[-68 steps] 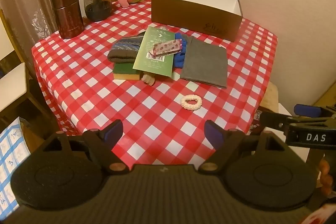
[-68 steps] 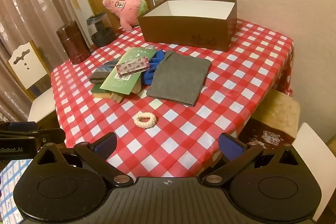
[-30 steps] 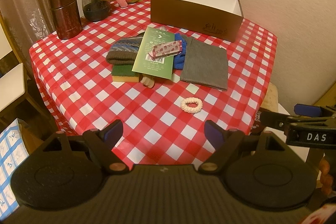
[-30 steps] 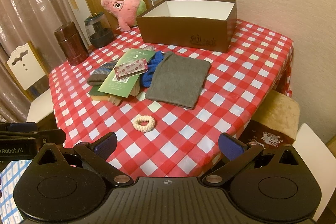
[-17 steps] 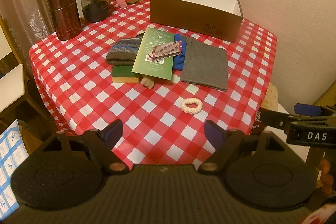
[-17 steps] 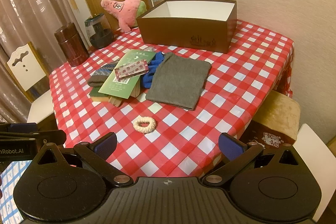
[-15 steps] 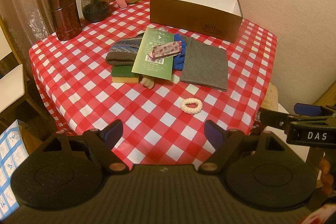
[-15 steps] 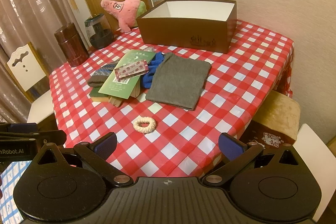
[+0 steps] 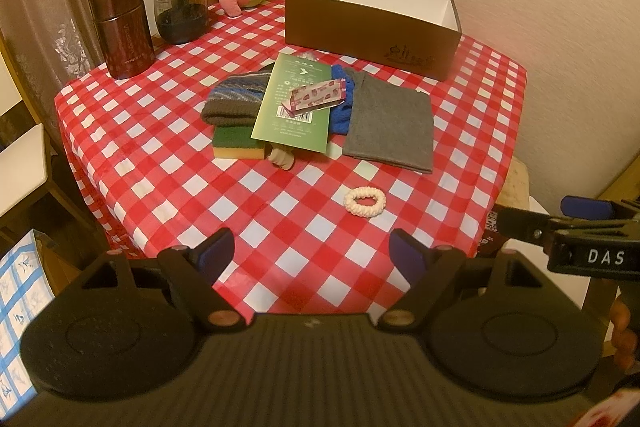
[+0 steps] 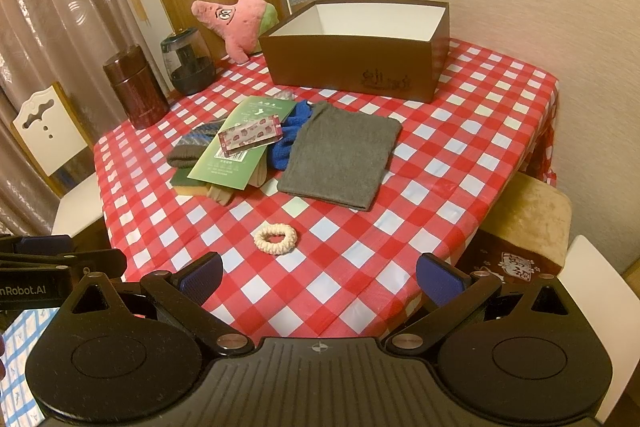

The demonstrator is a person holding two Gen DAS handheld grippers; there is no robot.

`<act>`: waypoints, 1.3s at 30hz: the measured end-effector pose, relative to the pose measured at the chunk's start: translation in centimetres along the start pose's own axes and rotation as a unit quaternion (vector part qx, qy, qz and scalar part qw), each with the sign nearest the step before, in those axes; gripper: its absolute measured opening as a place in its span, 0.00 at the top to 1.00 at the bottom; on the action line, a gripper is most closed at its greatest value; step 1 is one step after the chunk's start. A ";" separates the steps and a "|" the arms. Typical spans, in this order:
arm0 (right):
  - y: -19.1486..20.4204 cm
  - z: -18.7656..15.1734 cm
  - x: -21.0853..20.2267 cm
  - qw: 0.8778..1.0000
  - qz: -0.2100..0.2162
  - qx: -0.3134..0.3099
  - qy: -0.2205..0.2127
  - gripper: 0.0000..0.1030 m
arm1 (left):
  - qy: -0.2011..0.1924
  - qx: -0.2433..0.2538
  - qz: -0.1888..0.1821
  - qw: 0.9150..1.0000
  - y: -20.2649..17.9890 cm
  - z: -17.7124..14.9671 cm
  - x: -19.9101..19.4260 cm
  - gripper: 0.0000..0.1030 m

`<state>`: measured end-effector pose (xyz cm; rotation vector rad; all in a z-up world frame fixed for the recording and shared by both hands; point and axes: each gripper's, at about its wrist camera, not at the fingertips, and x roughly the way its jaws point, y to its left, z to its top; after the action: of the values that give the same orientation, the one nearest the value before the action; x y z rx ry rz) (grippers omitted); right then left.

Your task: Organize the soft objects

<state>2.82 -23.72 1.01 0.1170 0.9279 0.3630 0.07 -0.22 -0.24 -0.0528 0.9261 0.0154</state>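
Showing both grippers held back from the near edge of the table point(image 9: 132, 131), each with its jaws spread wide and nothing between them: the left gripper point(image 9: 312, 253) and the right gripper point(image 10: 320, 273) hover above the checked cloth, touching no object. Nearest to both lies the cream scrunchie point(image 10: 275, 237), alone on the cloth. Beyond it sits a pile: a grey cloth point(image 10: 340, 157) laid flat, its left edge over a blue fabric point(image 10: 296, 131); a green card point(image 10: 236, 147) bearing a small pink packet point(image 10: 250, 137); beneath the card, a striped knit point(image 9: 236, 99), a sponge point(image 9: 236, 147) and a pale item too hidden to identify. The brown box point(image 10: 352, 59) stands open and apparently empty at the far side, with a pink plush point(image 10: 236, 23) to its left near two jars point(image 9: 152, 19). Judged from this layout, sorting has not begun and the box is the likely destination. Chief risks: the card and packet rest loosely on the soft items, so pulling the knit or blue fabric from beneath could slide them off or carry them into the box; a shallow pinch on the flat grey cloth may catch the tablecloth as well; the scrunchie could skid away under one finger.
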 end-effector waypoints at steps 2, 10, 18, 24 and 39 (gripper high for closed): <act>0.0 0.0 0.0 1.000 0.001 0.000 0.000 0.00 | 0.000 0.000 0.000 1.000 0.0 0.0 0.0 0.19; 0.1 0.1 0.1 1.000 0.001 0.000 0.000 0.00 | 0.000 0.000 0.001 1.000 -0.1 0.1 0.2 0.19; 0.1 0.2 0.3 1.000 0.001 0.001 0.000 0.00 | 0.000 0.000 0.000 1.000 -0.1 0.1 0.3 0.19; 0.2 0.2 0.4 1.000 0.001 0.000 0.000 0.00 | 0.000 0.000 0.000 1.000 -0.1 0.1 0.3 0.19; 0.6 -0.3 0.4 1.000 0.000 0.002 -0.001 0.00 | 0.000 0.001 0.000 1.000 -0.1 0.1 0.3 0.19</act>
<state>2.58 -23.02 0.70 0.1208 0.9266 0.3621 0.31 -0.27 -0.40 -0.0510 0.9268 0.0156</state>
